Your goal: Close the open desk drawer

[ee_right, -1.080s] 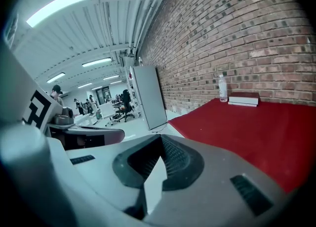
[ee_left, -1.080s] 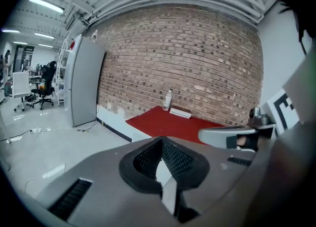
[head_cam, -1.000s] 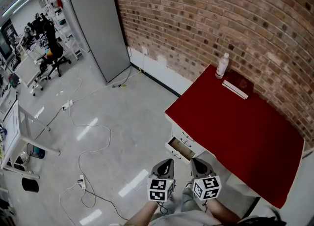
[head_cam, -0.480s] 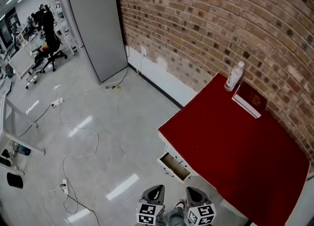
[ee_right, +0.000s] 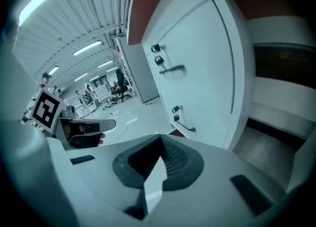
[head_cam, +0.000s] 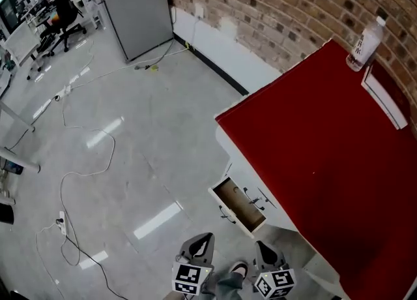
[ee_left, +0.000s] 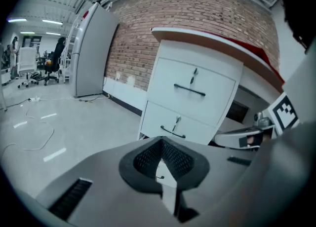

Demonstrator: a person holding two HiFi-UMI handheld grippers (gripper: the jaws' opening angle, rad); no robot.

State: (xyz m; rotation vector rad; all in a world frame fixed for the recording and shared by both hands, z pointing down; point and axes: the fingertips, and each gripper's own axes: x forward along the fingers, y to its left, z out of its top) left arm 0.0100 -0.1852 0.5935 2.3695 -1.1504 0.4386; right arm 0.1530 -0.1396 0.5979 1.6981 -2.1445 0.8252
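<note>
Open drawer (head_cam: 238, 205): pulled out of the white drawer unit (head_cam: 236, 165) under the near corner of the red-topped desk (head_cam: 319, 155). Its brown inside shows from above, with the handle facing me.

Left gripper (head_cam: 201, 240) and right gripper (head_cam: 263, 248) sit low in the head view, near the drawer front and apart from it. Each gripper view shows the jaws pressed together, holding nothing.

Further out, a bottle (head_cam: 365, 42) stands at the desk's far corner by the brick wall (head_cam: 280, 5). Cables (head_cam: 68, 178) trail across the floor, and a grey cabinet (head_cam: 133, 5) stands beyond them.
</note>
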